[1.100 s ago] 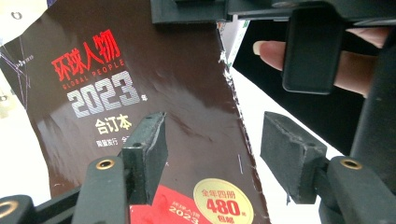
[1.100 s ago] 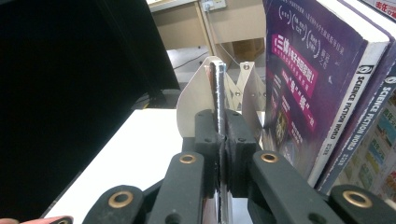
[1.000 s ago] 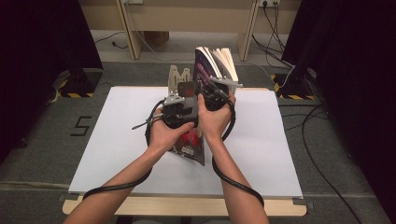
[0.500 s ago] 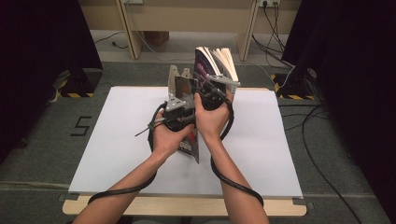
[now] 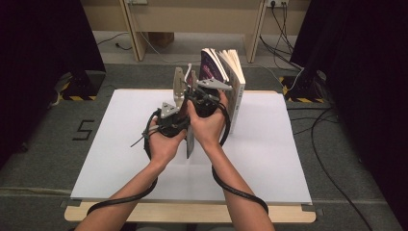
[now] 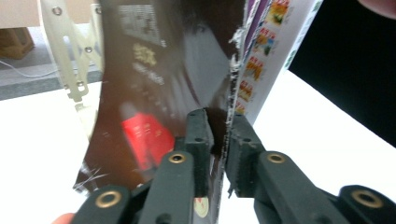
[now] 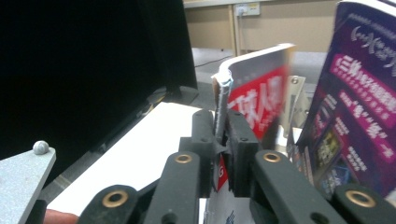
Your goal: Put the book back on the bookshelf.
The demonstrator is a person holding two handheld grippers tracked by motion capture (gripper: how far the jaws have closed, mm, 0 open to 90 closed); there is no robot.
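Note:
A thin book point(image 5: 190, 142) with a dark and red cover stands on edge between my two hands at the table's middle. My left gripper point(image 6: 223, 122) has just been closing, and its pads now press on the dark cover's edge point(image 6: 154, 93). My right gripper point(image 7: 220, 119) grips the same book point(image 7: 261, 93) at its worn corner. Its jaws have just eased open slightly, with the book still pinched between them. In the high view the left gripper point(image 5: 179, 114) sits close beside the right gripper point(image 5: 204, 98).
A cream metal bookend point(image 5: 179, 84) stands just behind the hands. To its right a thicker purple-covered book point(image 5: 223, 72) stands upright with its pages fanned. A white board point(image 5: 269, 159) covers the table. Black cables trail from both grippers along the forearms.
Both hands have carried the thin book a little farther back, towards the bookend. The left gripper has closed in on the book's edge.

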